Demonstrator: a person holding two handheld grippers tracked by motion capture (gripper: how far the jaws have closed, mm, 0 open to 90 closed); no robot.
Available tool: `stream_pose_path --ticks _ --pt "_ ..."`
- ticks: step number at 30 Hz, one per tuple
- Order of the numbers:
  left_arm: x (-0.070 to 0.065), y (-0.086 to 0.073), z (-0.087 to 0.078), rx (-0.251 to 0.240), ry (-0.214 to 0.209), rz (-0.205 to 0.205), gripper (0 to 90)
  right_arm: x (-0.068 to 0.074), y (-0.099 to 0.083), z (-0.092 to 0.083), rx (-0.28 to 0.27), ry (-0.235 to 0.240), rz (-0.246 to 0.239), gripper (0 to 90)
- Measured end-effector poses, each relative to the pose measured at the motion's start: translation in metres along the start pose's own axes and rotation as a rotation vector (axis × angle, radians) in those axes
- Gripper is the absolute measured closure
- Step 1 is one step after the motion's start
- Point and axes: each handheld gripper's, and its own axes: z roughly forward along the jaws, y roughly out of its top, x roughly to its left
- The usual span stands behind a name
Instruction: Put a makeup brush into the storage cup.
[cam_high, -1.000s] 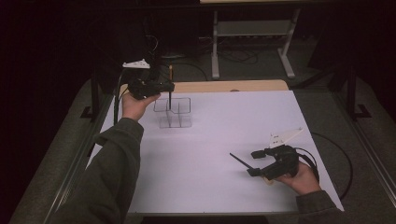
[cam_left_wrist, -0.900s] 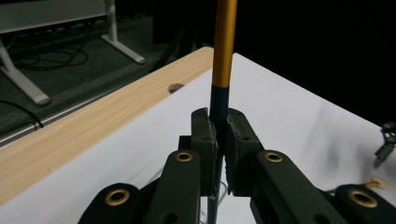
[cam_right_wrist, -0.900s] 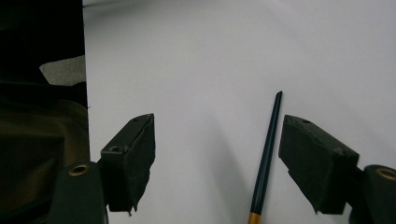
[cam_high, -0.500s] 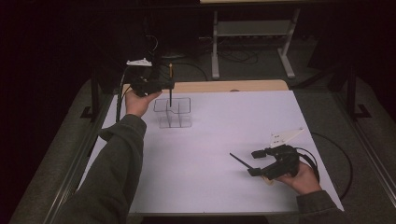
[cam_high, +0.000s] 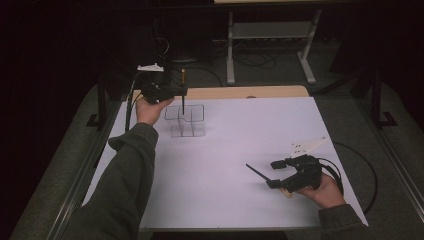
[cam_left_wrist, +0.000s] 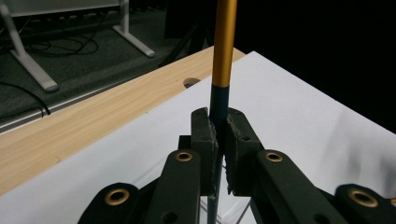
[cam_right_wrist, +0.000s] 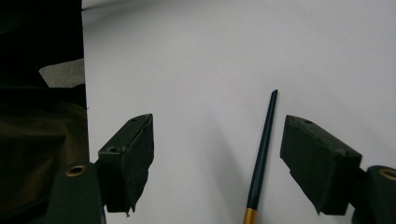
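Gold-and-dark pen (cam_high: 183, 90) stands upright in the left gripper (cam_high: 170, 92), whose fingers (cam_left_wrist: 205, 140) are clamped on its dark shaft, tip just above the clear divided organizer (cam_high: 186, 121) at the far left of the white surface (cam_high: 240, 150). I judge this pen nearly stowed. Right of the organizer and nearer the person, a second pen (cam_right_wrist: 261, 158) lies flat between the right gripper's (cam_high: 280, 175) wide-spread fingers (cam_right_wrist: 128, 161), not yet gripped. Which compartment lies under the tip is hard to make out
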Motion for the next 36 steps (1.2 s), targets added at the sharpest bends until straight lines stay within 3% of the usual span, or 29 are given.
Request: stream_pose_path --ticks 19,36 --pt "0.007 -0.005 0.007 0.032 0.035 -0.02 83.1 -0.001 -0.001 -0.001 -0.004 -0.004 0.003 24.0" --pt "0.01 -0.016 0.009 0.039 0.028 -0.04 82.7 0.0 -0.002 -0.002 -0.004 -0.005 0.001 24.0"
